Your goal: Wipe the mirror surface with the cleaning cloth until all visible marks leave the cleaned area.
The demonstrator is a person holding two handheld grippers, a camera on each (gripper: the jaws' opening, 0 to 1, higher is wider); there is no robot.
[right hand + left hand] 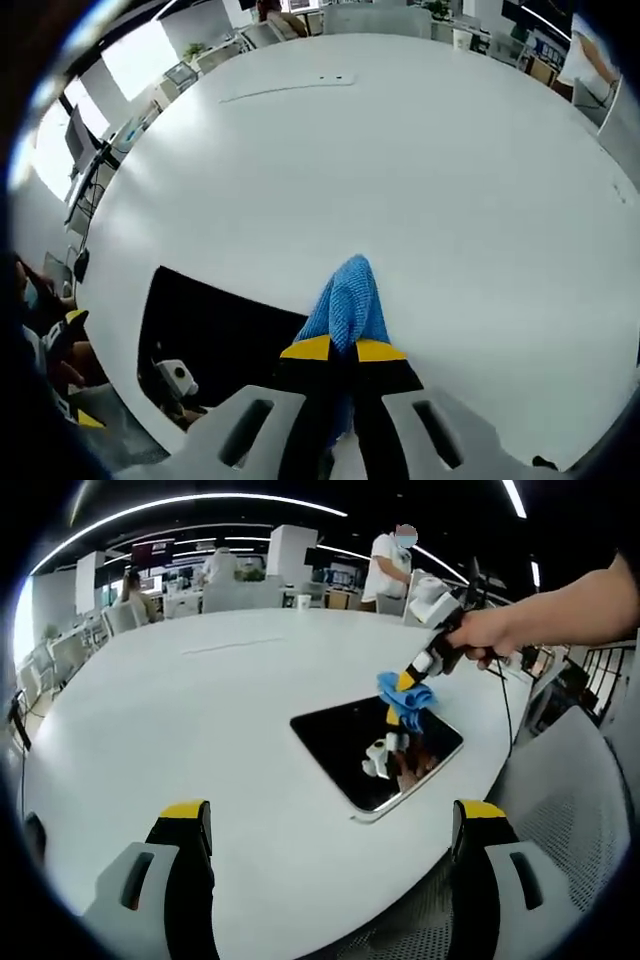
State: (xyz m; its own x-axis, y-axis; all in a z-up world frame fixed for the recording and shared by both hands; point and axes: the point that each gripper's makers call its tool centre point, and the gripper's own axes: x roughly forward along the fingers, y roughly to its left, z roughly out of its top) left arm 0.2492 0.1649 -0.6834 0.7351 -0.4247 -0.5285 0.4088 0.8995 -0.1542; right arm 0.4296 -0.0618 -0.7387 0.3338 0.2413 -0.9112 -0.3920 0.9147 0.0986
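Mirror (375,750) is lying flat on the white table (200,730), near the edge by a chair (570,810). Right gripper (343,352) is pinching the blue cloth (348,300) tight and pressing it on the mirror's far edge. Left gripper (330,825) is hanging above the table with its jaws wide apart, holding nothing. I am seeing no clear marks on the dark glass, so I am not sure how much wiping is left.
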